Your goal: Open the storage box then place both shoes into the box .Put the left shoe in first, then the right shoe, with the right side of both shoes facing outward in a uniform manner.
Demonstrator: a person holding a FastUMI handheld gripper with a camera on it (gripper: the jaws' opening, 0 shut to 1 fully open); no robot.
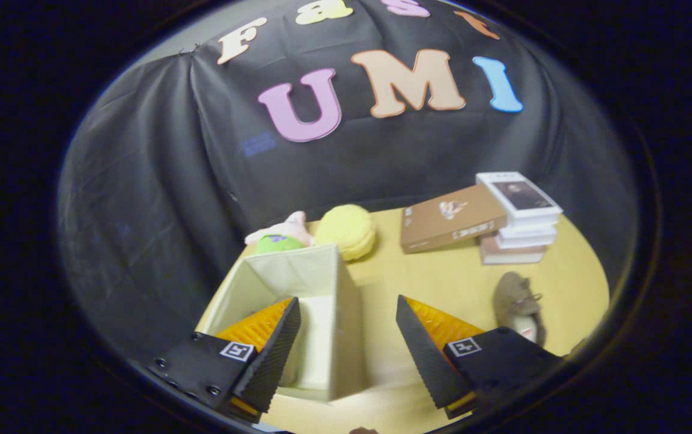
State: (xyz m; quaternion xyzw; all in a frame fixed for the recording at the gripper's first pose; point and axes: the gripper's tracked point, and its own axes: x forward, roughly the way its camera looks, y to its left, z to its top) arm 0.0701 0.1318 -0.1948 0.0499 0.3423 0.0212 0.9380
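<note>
Cream fabric storage box (298,283) stands open; gripper (349,337) jaws wide, holding nothing; brown shoe (518,304) on table (442,277), unplaced.

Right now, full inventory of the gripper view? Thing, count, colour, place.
Open cream fabric storage box: 1, cream, just ahead of the tongs, one wall between the fingers.
Brown shoe: 1, brown, on the table beside the right-hand finger.
Round yellow cushion: 1, yellow, beyond the box.
Pink and green plush toy: 1, behind the box, beside the cushion.
Stack of books: 1 stack, white and brown, far side of the table; brown book leans on it.
Yellow table: 1, yellow.
Tongs: 1, open, holding nothing.
</note>
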